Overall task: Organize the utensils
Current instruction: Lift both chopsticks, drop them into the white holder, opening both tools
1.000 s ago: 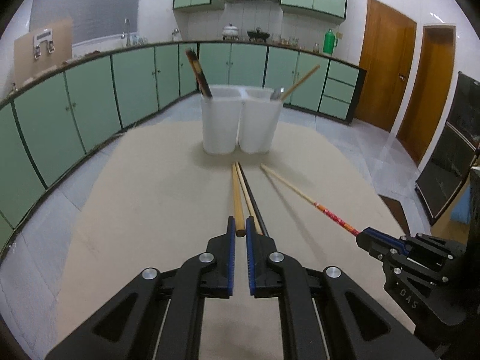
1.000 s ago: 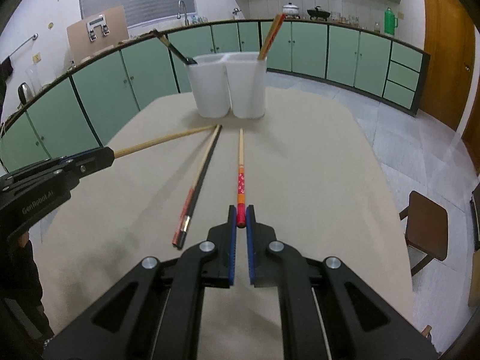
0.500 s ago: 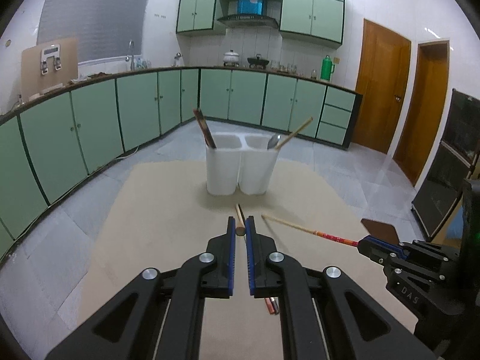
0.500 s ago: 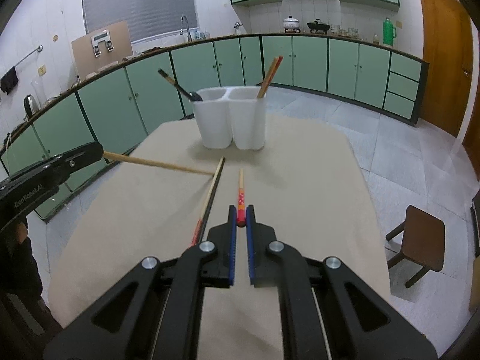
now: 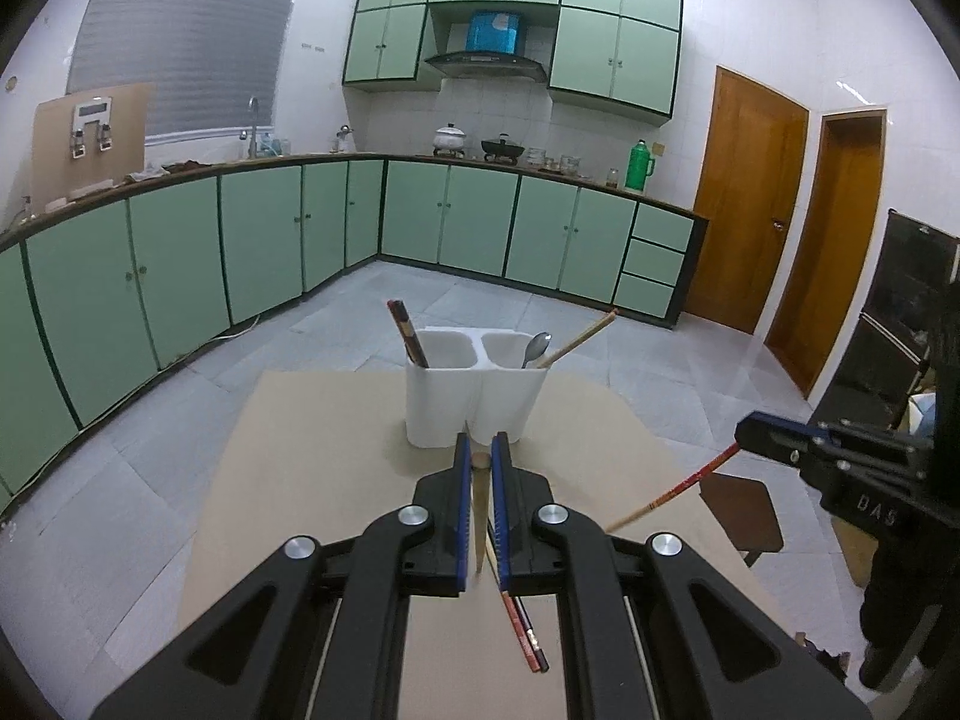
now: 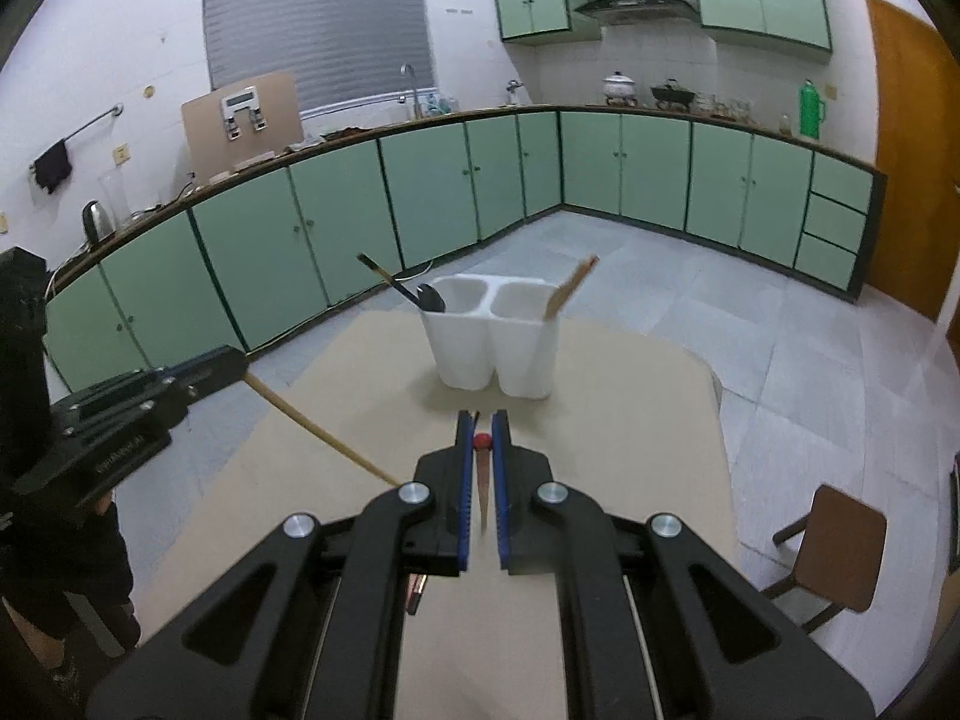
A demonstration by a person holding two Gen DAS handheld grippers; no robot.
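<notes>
A white two-compartment utensil holder [image 5: 474,393] stands at the far end of the beige table; it also shows in the right wrist view [image 6: 495,339]. It holds dark chopsticks, a spoon and a wooden chopstick. My left gripper [image 5: 480,459] is shut on a plain wooden chopstick [image 5: 480,516], lifted with its tip pointing down. My right gripper [image 6: 482,441] is shut on a red-ended chopstick [image 6: 483,495], also lifted and tilted down. A dark red-ended chopstick pair [image 5: 525,630] lies on the table under my left gripper.
The beige table [image 5: 300,480] is bounded by tiled floor on all sides. A brown stool [image 6: 834,546] stands off the table's right side. Green cabinets line the far walls. The person's body [image 6: 54,540] is at the left.
Both grippers have risen well above the table, each lifting its chopstick off the surface and tipping it point down. The dark chopstick pair stays on the table.
</notes>
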